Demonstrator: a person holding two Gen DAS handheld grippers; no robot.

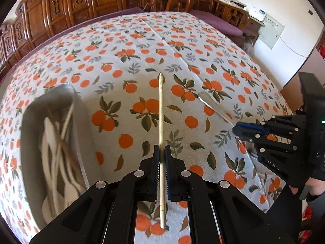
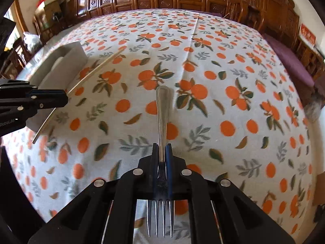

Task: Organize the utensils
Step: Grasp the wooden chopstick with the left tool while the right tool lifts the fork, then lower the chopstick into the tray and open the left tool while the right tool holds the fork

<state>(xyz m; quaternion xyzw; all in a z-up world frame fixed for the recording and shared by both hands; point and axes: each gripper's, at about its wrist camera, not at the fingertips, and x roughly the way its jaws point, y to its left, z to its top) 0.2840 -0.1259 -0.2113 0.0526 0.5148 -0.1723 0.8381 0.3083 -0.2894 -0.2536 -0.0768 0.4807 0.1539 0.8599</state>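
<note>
— Wooden chopstick (image 1: 161, 122) was in my left gripper (image 1: 161, 152); the jaws were closed on it near its thick end, and the thin end pointed forward above the tablecloth (image 1: 126, 46).

— And your right side?

— My right gripper (image 2: 162, 152) was clamped on the metal fork (image 2: 161, 109) at its neck. The tines pointed back to the camera and the handle pointed forward. Both utensils were lifted off the cloth, I believed.

— Which step was this?

— The carrying step, in my judgement. The grey tray (image 1: 28, 122) stood on the left of the chopstick. It held already some pale and brown utensils, but they were blurred and I could not name them.

— What did the next move ask for?

— I judged the chopstick should go to the left, over the tray wall, then be lowered along the others before I opened the jaws. The fork could wait well apart, so the two grippers would not meet.
</note>
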